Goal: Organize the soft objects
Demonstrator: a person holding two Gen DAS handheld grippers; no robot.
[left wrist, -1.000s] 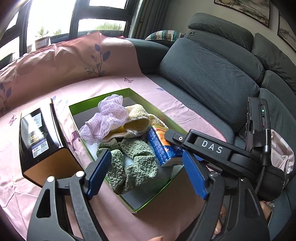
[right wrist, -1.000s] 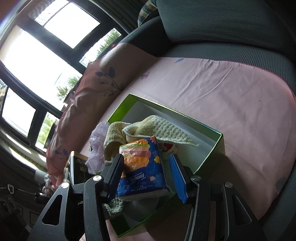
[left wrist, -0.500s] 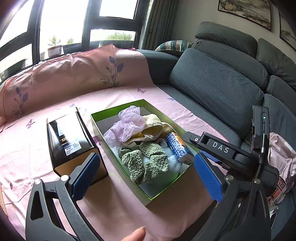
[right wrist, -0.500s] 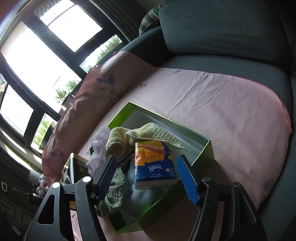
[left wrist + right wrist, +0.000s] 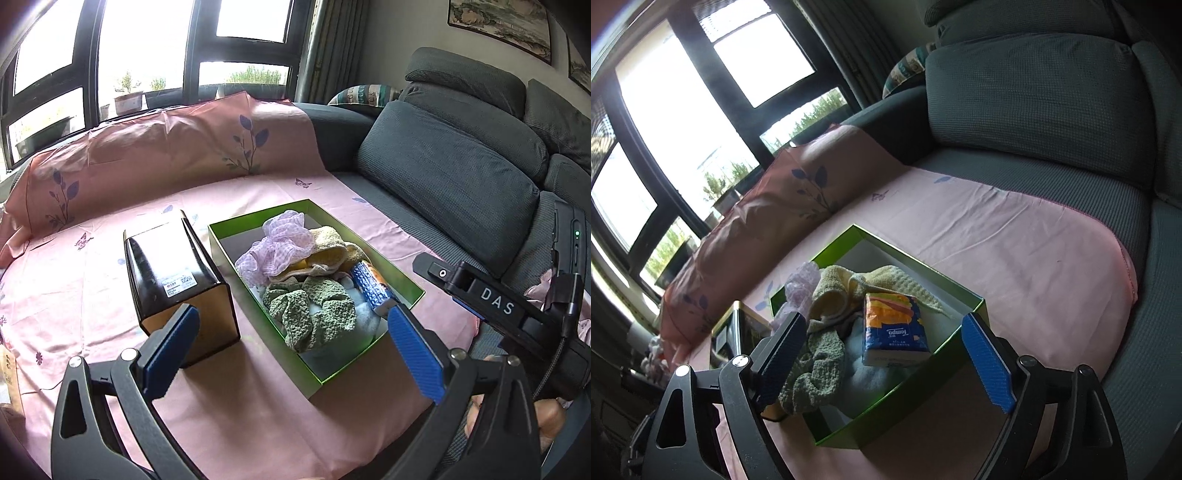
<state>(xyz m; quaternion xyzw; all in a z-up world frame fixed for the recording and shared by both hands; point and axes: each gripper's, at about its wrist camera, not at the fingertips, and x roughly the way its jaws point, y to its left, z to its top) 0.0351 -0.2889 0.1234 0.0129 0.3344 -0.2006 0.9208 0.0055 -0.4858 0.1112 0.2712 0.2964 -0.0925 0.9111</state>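
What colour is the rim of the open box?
Bright green rim, clearest in the left wrist view.

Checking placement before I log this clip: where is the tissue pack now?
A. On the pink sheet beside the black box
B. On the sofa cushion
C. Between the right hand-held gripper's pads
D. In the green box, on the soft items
D: the tissue pack lies inside the green box on top of the cloths, and the right hand-held gripper, whose jaws have just been opening, holds nothing.
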